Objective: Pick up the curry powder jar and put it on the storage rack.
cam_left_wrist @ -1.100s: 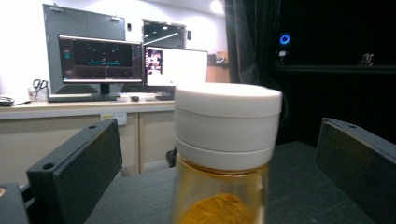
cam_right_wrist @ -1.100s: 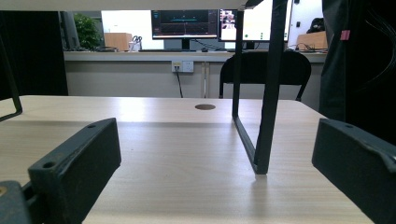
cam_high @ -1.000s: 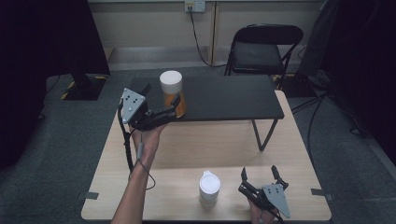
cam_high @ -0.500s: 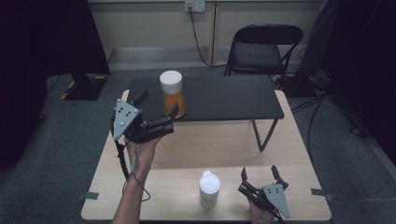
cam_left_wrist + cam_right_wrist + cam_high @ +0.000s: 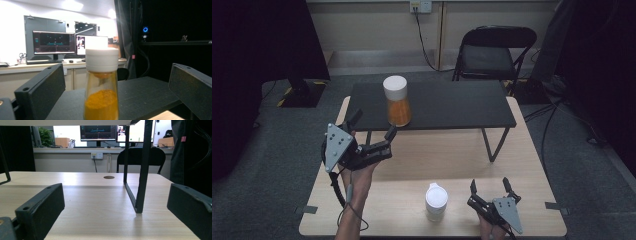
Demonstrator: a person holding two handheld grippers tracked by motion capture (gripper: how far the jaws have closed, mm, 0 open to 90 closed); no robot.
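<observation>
So the step we're on looks like reaching for the spice jar (image 5: 397, 100), the one with the white cap and orange powder, standing upright on the black shelf (image 5: 452, 102) a bit left of centre in the high view. Our left gripper (image 5: 373, 132) hangs just below and left of it, jaws spread wide and holding nothing. In the left gripper view the jar (image 5: 101, 85) sits dead centre between the two jaws, not touching either, so the line-up already looks good to us.

To do this well, we'd go straight in level, keep the jar centred, and close on the glass body below the cap rather than on the cap itself, since the body tapers and could slip upward. Go slowly near the shelf's front edge so a jaw doesn't clip it.

Our right gripper (image 5: 490, 191) rests low on the wooden table (image 5: 532, 165), lower right of the frame, jaws open and empty, just beside a white-lidded cup (image 5: 436, 201). We'd leave it parked.
</observation>
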